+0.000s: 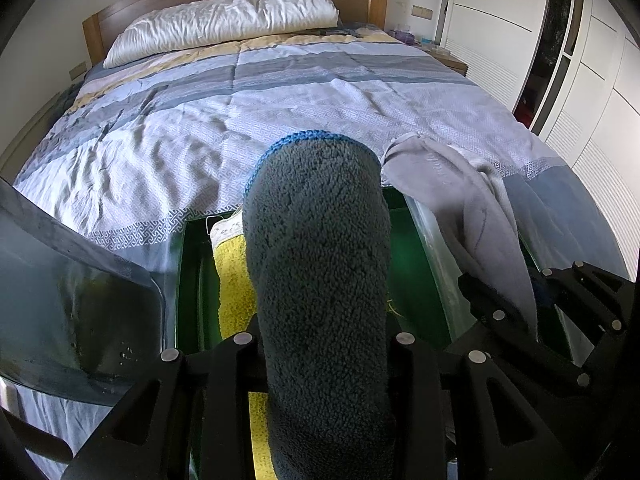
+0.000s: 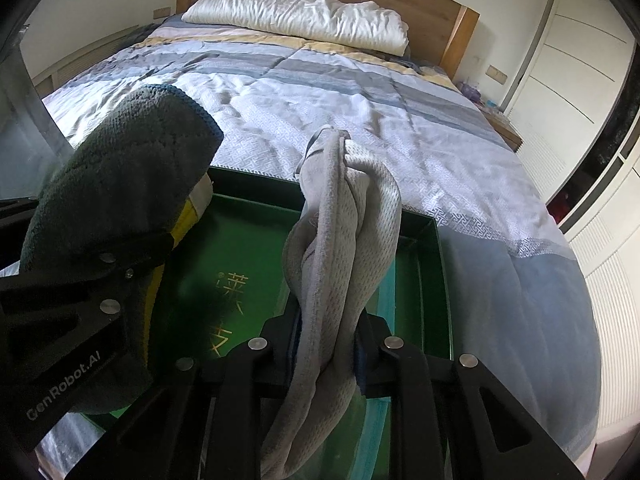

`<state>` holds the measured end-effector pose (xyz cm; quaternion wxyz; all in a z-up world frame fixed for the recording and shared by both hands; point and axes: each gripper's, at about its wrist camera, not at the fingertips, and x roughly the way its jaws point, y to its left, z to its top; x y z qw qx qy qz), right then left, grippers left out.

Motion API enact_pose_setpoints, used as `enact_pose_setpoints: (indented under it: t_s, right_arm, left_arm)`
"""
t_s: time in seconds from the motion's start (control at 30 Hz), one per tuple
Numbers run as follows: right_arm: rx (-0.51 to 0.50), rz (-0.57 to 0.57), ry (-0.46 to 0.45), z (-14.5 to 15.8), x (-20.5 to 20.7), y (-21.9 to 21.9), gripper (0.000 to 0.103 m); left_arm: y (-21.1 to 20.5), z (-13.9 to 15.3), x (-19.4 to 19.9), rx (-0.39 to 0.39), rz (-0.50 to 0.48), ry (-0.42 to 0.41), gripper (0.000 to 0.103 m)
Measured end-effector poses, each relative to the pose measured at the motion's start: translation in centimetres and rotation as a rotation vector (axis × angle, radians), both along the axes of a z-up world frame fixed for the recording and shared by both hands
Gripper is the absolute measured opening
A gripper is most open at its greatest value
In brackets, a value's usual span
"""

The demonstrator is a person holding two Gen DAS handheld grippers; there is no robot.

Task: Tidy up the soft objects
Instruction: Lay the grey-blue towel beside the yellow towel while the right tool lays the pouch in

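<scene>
My left gripper (image 1: pixel 324 340) is shut on a dark grey fluffy towel with a blue edge (image 1: pixel 316 248), held above a green box (image 1: pixel 412 280) at the foot of the bed. A yellow towel (image 1: pixel 232 280) lies in the box's left part. My right gripper (image 2: pixel 324 344) is shut on a light grey cloth (image 2: pixel 344 240), held over the green box (image 2: pixel 248 256), whose bottom bears printed characters. The right gripper with its cloth shows at the right of the left wrist view (image 1: pixel 480 220). The left gripper with the dark towel (image 2: pixel 120 184) shows at the left of the right wrist view.
The bed (image 1: pixel 280 92) carries a blue-grey patterned quilt and a white pillow (image 1: pixel 228 20) at the wooden headboard. A clear plastic lid (image 1: pixel 68 292) stands left of the box. White wardrobe doors (image 1: pixel 580 80) run along the right. A nightstand (image 2: pixel 500 120) sits beside the headboard.
</scene>
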<state>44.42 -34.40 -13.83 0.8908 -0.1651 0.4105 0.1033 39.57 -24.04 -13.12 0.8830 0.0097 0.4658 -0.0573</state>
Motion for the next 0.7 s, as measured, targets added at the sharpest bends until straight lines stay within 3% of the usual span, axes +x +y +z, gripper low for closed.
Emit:
enact_pose_setpoints:
  t_s: [0.7]
  right_arm:
    - [-0.010, -0.007, 0.015, -0.39, 0.55, -0.04, 0.021]
  left_arm:
    - [-0.93, -0.94, 0.17, -0.006, -0.021, 0.026, 0.028]
